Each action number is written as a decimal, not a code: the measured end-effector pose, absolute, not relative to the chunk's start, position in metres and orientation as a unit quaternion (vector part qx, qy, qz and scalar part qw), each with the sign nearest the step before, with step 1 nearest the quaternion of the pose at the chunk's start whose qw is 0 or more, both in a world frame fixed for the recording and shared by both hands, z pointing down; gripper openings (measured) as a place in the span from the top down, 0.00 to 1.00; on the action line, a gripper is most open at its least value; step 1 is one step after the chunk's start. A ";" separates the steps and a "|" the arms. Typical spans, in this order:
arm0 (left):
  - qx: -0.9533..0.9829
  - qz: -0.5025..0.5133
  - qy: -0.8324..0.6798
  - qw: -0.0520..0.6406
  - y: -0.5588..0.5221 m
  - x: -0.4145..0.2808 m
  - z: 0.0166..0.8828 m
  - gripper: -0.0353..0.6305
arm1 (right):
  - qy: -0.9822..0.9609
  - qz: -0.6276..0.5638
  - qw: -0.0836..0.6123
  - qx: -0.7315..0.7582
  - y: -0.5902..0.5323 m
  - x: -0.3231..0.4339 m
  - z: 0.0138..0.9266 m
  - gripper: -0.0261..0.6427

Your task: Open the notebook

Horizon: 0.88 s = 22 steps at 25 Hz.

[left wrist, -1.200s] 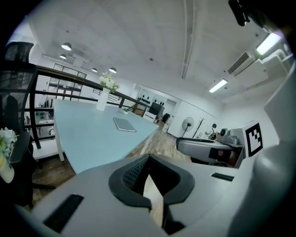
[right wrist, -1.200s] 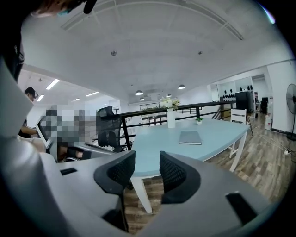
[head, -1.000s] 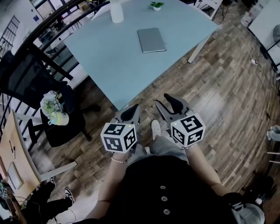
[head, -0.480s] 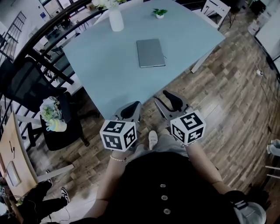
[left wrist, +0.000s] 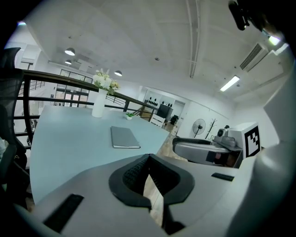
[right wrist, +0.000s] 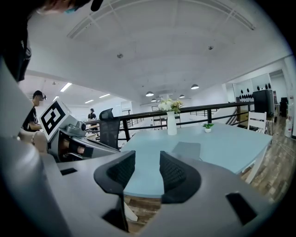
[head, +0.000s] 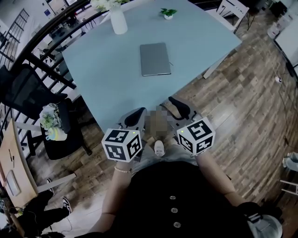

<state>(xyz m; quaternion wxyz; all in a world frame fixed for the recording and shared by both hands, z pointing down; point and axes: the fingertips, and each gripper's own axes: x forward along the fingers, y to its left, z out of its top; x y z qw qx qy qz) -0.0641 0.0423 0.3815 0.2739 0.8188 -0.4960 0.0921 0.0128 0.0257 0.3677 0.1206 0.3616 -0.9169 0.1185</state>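
Observation:
A closed grey notebook point(head: 155, 59) lies flat in the middle of the light blue table point(head: 102, 79); it also shows in the left gripper view point(left wrist: 124, 137) and the right gripper view point(right wrist: 187, 150). Both grippers hang in the air just short of the table's near corner, well apart from the notebook. My left gripper point(head: 134, 116) has its jaw tips together and holds nothing point(left wrist: 149, 159). My right gripper point(head: 178, 108) stands open, a clear gap between its two black pads point(right wrist: 147, 171), nothing in it.
A white vase of flowers point(head: 118, 21) and a small potted plant point(head: 168, 13) stand at the table's far side. A black chair point(head: 28, 88) and a dark railing point(head: 46, 44) are to the left, a white chair point(head: 228, 9) at the far right. Wooden floor point(head: 242, 93) lies below.
The person has stepped closer to the table, so both grippers now sit nearer its corner and the notebook shows lower in the head view. Jaw states are unchanged.

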 end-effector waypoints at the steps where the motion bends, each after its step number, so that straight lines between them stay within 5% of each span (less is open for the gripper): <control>1: 0.817 0.092 -0.497 0.276 0.042 -0.063 0.383 0.92 | -0.917 0.120 0.121 0.362 0.025 0.015 0.370 0.72; 22: 0.804 0.121 -0.502 0.295 0.024 -0.068 0.406 0.92 | -0.911 0.157 0.119 0.363 0.001 0.019 0.395 0.72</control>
